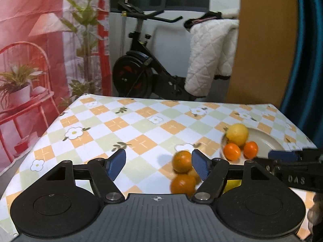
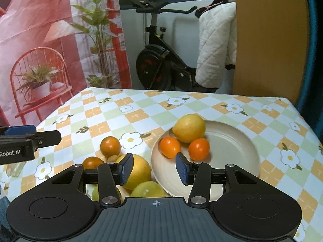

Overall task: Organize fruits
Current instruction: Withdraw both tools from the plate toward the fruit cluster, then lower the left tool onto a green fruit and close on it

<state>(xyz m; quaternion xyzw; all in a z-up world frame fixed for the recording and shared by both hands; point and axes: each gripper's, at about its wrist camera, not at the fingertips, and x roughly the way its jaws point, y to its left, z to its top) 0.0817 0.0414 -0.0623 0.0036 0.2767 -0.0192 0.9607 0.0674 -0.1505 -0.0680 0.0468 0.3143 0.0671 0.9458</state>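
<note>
Left tool spread, oranges (glossy)

Two matching handheld claws, black frames with blue pads.
Left claw: dark grey ribbed body with small white crosshair mark, two round black discs, black linkage arms with silver pivot screws, blue textured fingertips. Right claw: same build, blue pads. Side of each shows white lettering, "Robot.AI" readable in right wrist view.

Plate: near rim hidden behind right gripper. Yellow fruit: mostly hidden behind a finger.
</note>
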